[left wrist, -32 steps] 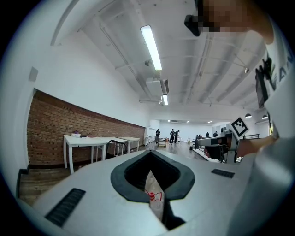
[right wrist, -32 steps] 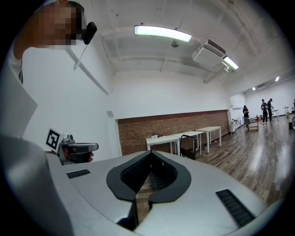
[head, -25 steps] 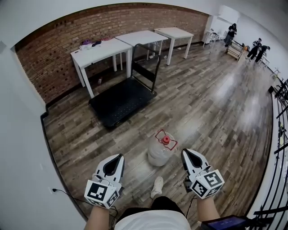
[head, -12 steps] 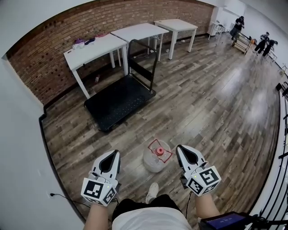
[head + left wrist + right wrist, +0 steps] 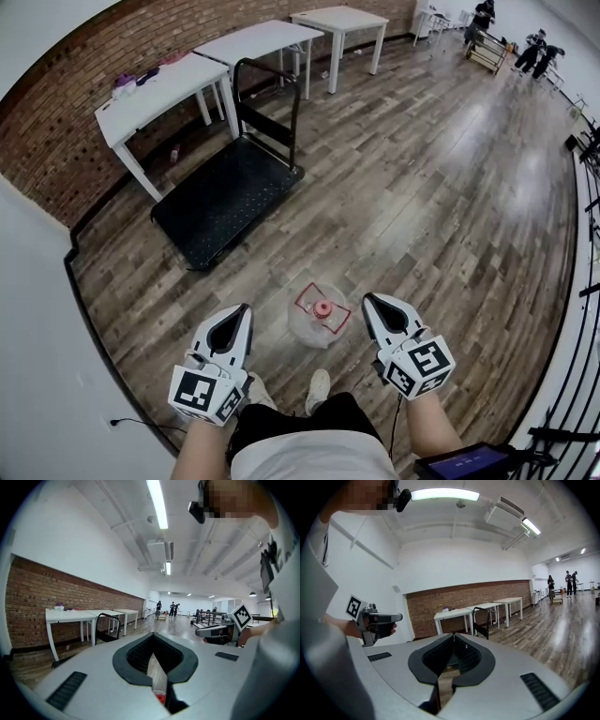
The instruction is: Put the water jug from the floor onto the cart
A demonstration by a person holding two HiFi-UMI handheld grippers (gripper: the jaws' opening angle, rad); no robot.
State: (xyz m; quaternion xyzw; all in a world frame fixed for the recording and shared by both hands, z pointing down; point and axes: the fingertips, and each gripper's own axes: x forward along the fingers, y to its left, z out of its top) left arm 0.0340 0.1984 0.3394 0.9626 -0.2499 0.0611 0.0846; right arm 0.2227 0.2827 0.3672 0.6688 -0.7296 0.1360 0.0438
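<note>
The jug [image 5: 317, 323] stands upright on the floor [image 5: 441, 187], red cap [image 5: 322, 307] up, between the left gripper [image 5: 244, 311] and the right gripper [image 5: 368, 300], each just beside the jug and touching nothing. Both pairs of fingers are closed and empty. A good lift likely means opening them first, then lowering to catch the red handle [image 5: 302, 298] at the jug's neck from both sides evenly. The cart [image 5: 225, 197] lies well beyond the jug, so the hold must be firm.

The small things [image 5: 126, 82] at the left end of the near counter [image 5: 183, 80] and the distant people [image 5: 536, 45] are too small to tell. In the left gripper view only the red cap of the water jug [image 5: 161, 698] shows. The head view's bottom edge cuts off a dark screen [image 5: 466, 462].
</note>
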